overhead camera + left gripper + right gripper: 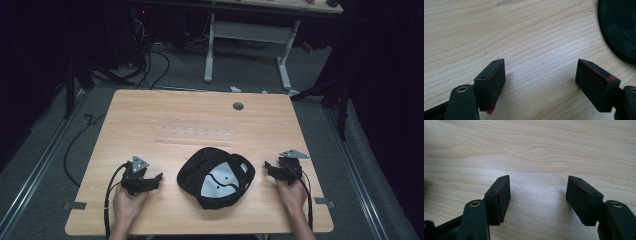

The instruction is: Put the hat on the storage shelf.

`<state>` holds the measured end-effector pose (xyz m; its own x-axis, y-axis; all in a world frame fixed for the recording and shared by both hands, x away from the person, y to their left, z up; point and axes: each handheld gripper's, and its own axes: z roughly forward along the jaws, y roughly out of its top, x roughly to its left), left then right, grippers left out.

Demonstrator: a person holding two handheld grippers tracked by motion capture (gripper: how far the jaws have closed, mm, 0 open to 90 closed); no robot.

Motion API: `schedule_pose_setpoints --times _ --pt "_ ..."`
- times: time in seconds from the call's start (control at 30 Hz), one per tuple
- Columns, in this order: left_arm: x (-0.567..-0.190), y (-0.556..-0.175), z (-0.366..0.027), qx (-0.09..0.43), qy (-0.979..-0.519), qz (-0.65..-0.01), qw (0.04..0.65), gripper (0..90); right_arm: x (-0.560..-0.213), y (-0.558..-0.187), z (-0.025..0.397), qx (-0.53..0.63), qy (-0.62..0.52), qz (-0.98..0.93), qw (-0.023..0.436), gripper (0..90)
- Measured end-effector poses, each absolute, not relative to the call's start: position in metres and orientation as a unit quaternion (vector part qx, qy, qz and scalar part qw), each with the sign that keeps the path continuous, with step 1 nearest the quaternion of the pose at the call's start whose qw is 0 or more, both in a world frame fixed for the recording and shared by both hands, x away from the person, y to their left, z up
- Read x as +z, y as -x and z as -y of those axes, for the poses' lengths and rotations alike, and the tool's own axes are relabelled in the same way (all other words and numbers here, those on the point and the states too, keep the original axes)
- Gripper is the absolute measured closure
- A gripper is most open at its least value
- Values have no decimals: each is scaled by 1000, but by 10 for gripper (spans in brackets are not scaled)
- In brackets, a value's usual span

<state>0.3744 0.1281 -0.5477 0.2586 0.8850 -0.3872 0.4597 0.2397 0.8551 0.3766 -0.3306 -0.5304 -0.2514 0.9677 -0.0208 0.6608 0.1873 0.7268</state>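
High view: black cap [216, 177] lies upturned, lining pale.

Black cap [216, 177], upturned, hollow facing up, pale grey lining and label showing inside; lying flat on the wooden table's near middle, between both grippers, touching neither; dark edge [617, 27] beside left jaws.

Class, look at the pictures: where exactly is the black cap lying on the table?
In the high view, the black cap lies upside down near the table's front edge, between the left gripper and right gripper, touching neither.
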Motion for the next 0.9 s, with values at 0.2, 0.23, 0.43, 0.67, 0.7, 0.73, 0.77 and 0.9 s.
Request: schedule_pose_setpoints --times 0.2,0.23,0.43,0.67,0.7,0.73,0.77,0.9 --pt "-548 -374 -128 198 -583 -576 537 244 -530 -377 331 307 -558 -729 250 366" --pt "-548 -374 -128 198 -583 -576 537 244 -530 -377 331 307 -558 -729 250 366" --pt "-548 -374 -128 198 -583 -576 537 245 -530 -377 331 308 -559 -729 249 364" --pt "-548 -375 -128 198 -583 -577 537 248 -530 -376 331 309 -557 -729 249 396" --pt "-548 -375 -128 198 -583 -577 537 248 -530 -376 331 310 -556 -730 249 403" --pt "-548 -375 -128 199 -582 -577 537 248 -530 -376 331 311 -557 -729 248 408" --pt "-548 -375 -128 199 -582 -577 537 248 -530 -376 331 311 -557 -729 248 408" --pt "-548 -375 -128 198 -582 -578 537 250 -530 -372 331 321 -559 -726 239 417"
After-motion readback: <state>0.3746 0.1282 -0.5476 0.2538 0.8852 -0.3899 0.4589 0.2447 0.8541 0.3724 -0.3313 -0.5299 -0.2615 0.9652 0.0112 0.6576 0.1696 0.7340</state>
